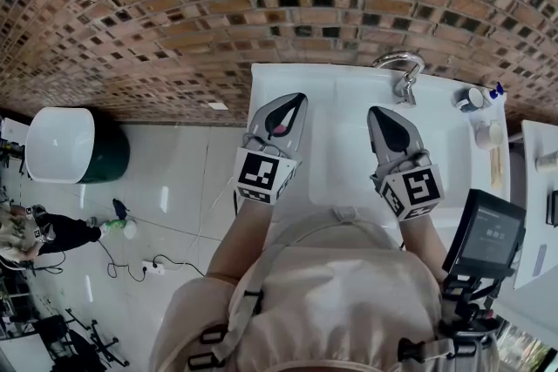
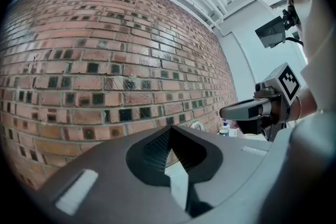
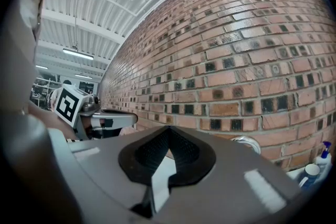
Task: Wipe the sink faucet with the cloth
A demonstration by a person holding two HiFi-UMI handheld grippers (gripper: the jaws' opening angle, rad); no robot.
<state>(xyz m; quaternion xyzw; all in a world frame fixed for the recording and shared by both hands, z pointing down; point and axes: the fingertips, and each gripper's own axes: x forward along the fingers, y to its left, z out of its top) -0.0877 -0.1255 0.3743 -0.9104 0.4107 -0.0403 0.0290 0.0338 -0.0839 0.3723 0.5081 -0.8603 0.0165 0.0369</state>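
a: where's the curved chrome faucet [image 1: 403, 74]?
b: at the back edge of the white rectangular sink [image 1: 340, 131], right against the red-brown brick wall [image 1: 174, 4], in the basin's right half. its spout arches forward over the basin.
a: and the grippers?
b: the left gripper [image 1: 296, 98] and the right gripper [image 1: 376, 111] both point level toward the wall above the sink, side by side and apart from each other. the right one's tip is near the faucet but not touching it.
a: how do the jaws stand?
b: each gripper's own view shows its two grey jaws pressed together at the tips with nothing between them.
a: anything else around?
b: a white pump bottle with a blue top [image 1: 495, 91] and a small white-and-blue container [image 1: 471, 98] stand at the sink's far right corner. left of the sink, on the pale tiled floor [image 1: 174, 187], sits a white-lidded dark green round bin [image 1: 65, 145]. a dark screen on a mount [image 1: 488, 235] is at the person's right.
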